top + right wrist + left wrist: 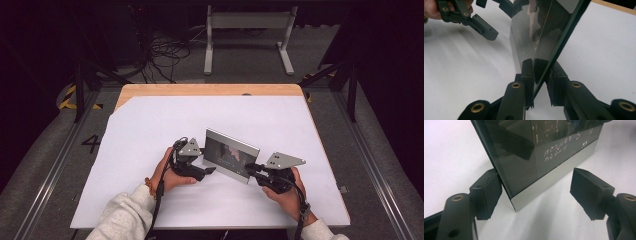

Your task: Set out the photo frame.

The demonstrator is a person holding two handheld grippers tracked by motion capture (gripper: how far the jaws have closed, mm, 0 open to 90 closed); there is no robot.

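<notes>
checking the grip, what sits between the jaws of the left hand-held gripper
The lower corner of the picture frame stands between the open jaws of the left hand-held gripper, close against one jaw; the left gripper view shows it.

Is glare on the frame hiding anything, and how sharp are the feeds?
High view: table brightly lit, surroundings dark, frame small. Left gripper view: glass mirrors dark shapes, pale script still legible. Right gripper view: glass full of reflections, image unreadable; near jaws slightly soft.
</notes>
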